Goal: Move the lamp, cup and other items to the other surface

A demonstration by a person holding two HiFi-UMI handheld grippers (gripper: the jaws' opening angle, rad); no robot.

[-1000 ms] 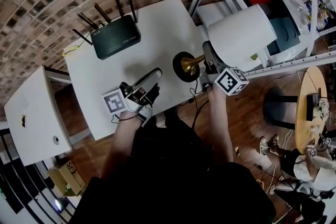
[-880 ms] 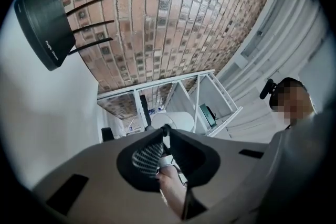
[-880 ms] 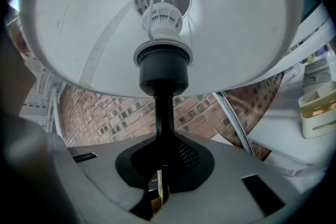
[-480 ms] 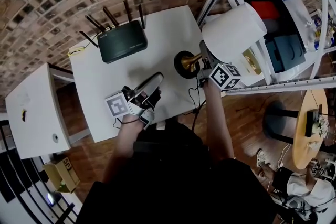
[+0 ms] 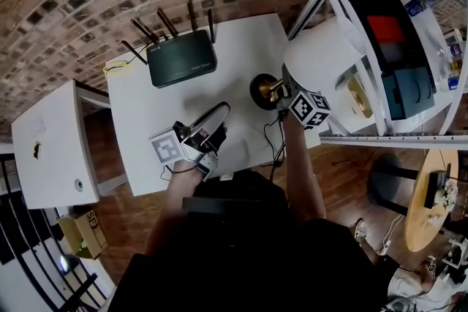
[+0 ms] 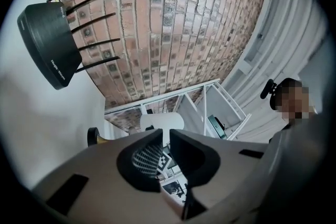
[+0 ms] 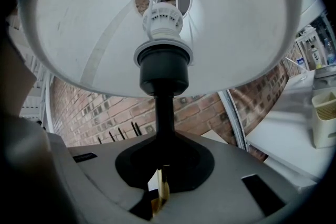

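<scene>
1. L gripper [image 5: 219, 110] is nearest the body, low over the white table [image 5: 146, 120], nose toward the lamp [image 5: 322, 55]. Jaws are a slit apart w/ nothing btwn them, so it's idle.
2. R gripper [image 5: 287, 94] is just to its right, jaws clamped tight on the lamp's brass stem [image 5: 273, 89]. Its own view shows the stem pinched low in the jaws, w/ black neck and shade straight above.
3. Black base [image 5: 260, 93] lies on the claw's left, over the table's right part and near the edge. The shade [image 5: 325, 47] lies on the claw's right, reaching out toward the shelf unit [image 5: 395, 137]. Long axis runs base-to-shade, across the jaws. Can't tell if the base touches the table or hangs just above it.
4. My read: the next move turns on the base being flat over a surface before release. R hand has the lamp; L is near enough to steady it.
5. Cord [image 5: 273, 144] trails off the near edge, a poss. snag.
6. Router [image 5: 181, 58] is further back, well apart to the left. No cup in view.
</scene>
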